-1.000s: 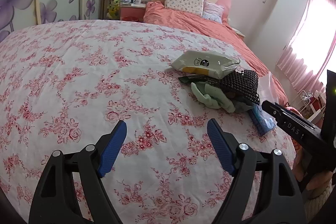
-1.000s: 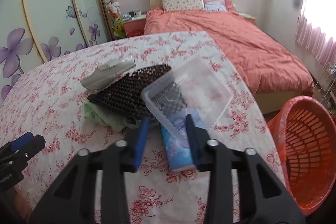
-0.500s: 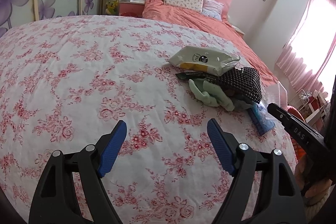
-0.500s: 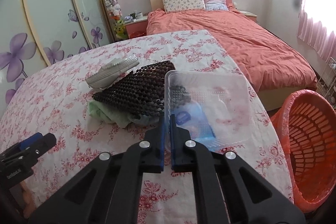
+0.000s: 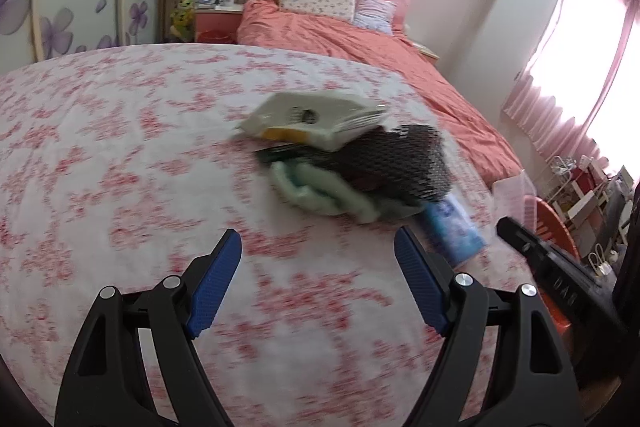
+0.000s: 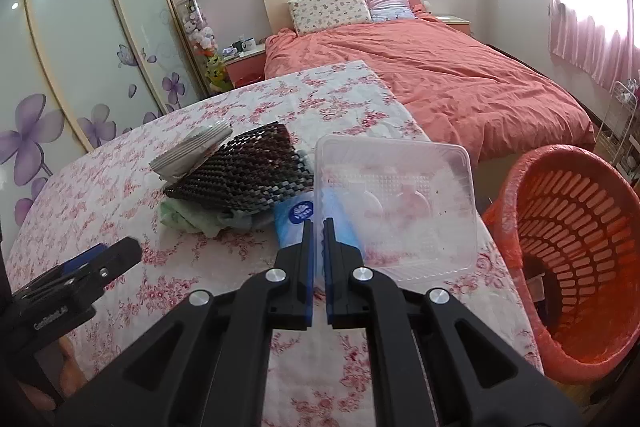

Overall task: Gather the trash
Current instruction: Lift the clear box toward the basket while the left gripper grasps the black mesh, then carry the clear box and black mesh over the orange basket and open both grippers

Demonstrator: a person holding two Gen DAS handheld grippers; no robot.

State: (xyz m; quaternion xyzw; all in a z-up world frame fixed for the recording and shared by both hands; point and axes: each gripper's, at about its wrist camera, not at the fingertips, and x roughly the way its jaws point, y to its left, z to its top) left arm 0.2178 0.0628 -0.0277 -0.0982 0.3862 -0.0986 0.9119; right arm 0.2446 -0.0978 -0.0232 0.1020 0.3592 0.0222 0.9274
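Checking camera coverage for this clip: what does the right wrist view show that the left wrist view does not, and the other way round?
Only the right wrist view shows the right hand-held gripper shut on the rim of the clear plastic tray, and the inside of the orange basket. Only the left wrist view shows the left hand-held gripper open and empty over the floral cloth, plus the yellow patch on the pale wrapper. Both show the black mesh, green cloth, blue packet and the bed.
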